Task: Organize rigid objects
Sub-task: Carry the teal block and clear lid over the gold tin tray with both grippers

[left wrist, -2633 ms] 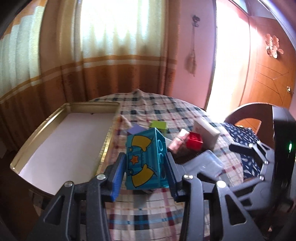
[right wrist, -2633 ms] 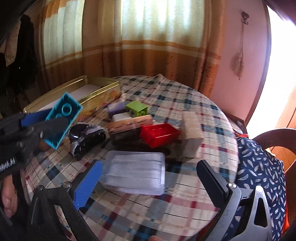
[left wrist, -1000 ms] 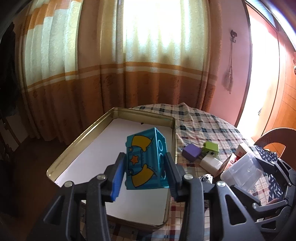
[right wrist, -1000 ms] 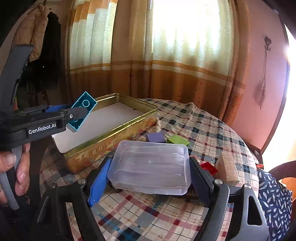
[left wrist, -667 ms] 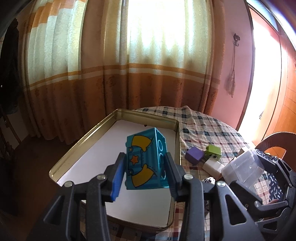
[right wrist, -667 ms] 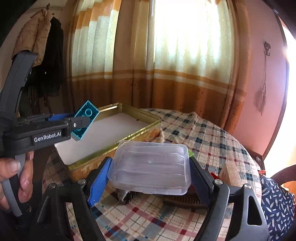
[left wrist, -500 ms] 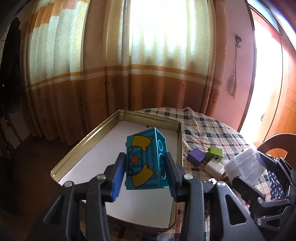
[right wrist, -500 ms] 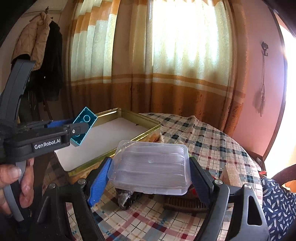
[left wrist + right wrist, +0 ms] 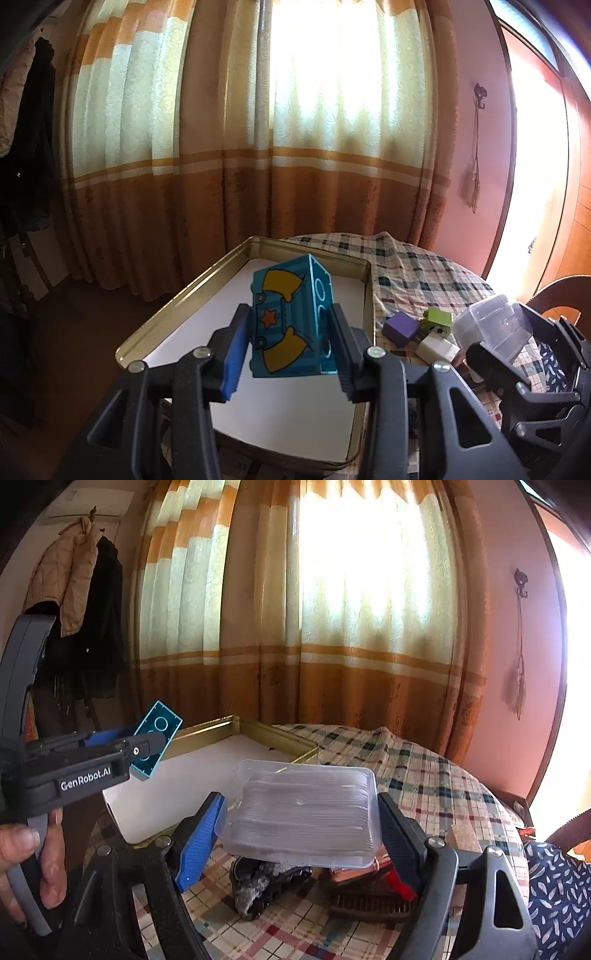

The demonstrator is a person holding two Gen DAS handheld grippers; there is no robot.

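My left gripper (image 9: 290,350) is shut on a teal toy block (image 9: 291,321) with yellow shapes and an orange star, held in the air above the gold tin tray (image 9: 173,306) with a white floor. The block also shows in the right wrist view (image 9: 157,738), at the left over the tray (image 9: 280,738). My right gripper (image 9: 299,838) is shut on a clear plastic box (image 9: 303,812), held above the table to the right of the tray. That box also shows in the left wrist view (image 9: 495,328).
On the plaid tablecloth (image 9: 417,269) lie a purple block (image 9: 400,328), a green block (image 9: 437,319) and a white block (image 9: 436,349). Under the clear box sit a black brush (image 9: 266,882), a brown comb-like item (image 9: 369,897) and a tan block (image 9: 461,836). Curtains hang behind.
Both grippers have risen with their loads. The teal block stays over the tray; the clear box has lifted higher above the table items and moved toward the tray.
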